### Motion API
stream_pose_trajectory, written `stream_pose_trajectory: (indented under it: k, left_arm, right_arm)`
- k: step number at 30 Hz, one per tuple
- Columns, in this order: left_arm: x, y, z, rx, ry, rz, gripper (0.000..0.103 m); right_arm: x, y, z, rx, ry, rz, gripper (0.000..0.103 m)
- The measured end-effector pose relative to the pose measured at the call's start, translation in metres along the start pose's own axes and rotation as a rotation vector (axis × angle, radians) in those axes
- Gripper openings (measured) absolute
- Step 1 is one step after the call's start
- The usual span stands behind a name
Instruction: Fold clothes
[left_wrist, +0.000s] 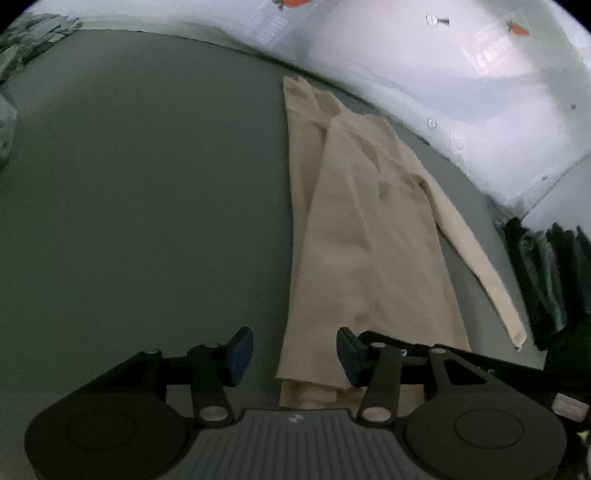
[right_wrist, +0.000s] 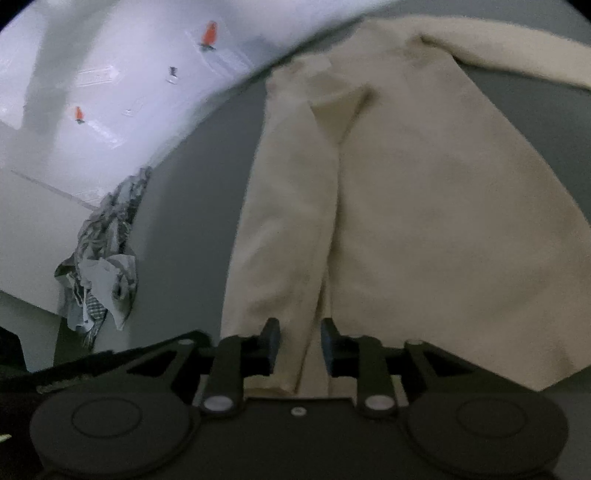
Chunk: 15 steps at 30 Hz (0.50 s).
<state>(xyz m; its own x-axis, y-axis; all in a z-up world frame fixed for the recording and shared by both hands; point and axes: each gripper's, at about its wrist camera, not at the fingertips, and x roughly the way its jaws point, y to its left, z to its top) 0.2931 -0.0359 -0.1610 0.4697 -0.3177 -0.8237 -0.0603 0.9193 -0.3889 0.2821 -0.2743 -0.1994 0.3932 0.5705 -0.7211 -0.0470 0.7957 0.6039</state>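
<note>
Cream garment (left_wrist: 354, 229) lies flat on a grey bench (left_wrist: 147, 184), already folded lengthways into a long narrow strip, with one sleeve (left_wrist: 476, 258) trailing off to the side across the bench surface. A patterned heap of other clothes (right_wrist: 103, 266) sits at the bench edge, well apart from it, and a dark pile (left_wrist: 546, 269) lies near the sleeve's cuff.

Both tools point steeply down at the near hem. The left hand-held gripper (left_wrist: 294, 360) hovers over the hem's corner with its blue pads spread apart and nothing pinched; only part of the fabric edge shows between them. The right hand-held gripper (right_wrist: 300, 347) is parted more narrowly, straddling a fold line near the hem, and its pads do not appear to press the cloth, so it reads as released.

The step in hand seems to be taking the near end to fold it up towards the far end. To do it well, each tool should pinch all layers at a hem corner, level with the other, and the stray sleeve is best tucked onto the body first so the fold stays tidy
</note>
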Motion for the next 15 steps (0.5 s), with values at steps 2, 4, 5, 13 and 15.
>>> stream_pose_trajectory:
  k: [2,4,5,13,15]
  left_arm:
    - [0.011,-0.001,0.0,-0.018,0.028,0.014,0.028]
    - [0.018,0.003,-0.002,-0.05,0.051,0.007,0.012]
    - [0.018,0.005,-0.004,-0.062,0.051,-0.001,0.007]
    - [0.017,0.004,-0.027,-0.057,0.109,0.016,0.0]
    - [0.017,0.006,-0.03,-0.064,0.112,0.016,0.0]
  right_arm:
    - [0.003,0.0,0.0,-0.001,0.016,0.009,0.017]
    - [0.001,0.002,0.0,-0.033,0.001,0.014,0.003]
    - [-0.004,0.004,-0.001,-0.053,-0.013,0.01,0.003]
    - [-0.029,0.0,0.005,-0.121,-0.03,-0.128,0.003]
    - [-0.023,-0.005,0.007,-0.121,0.006,-0.154,0.004]
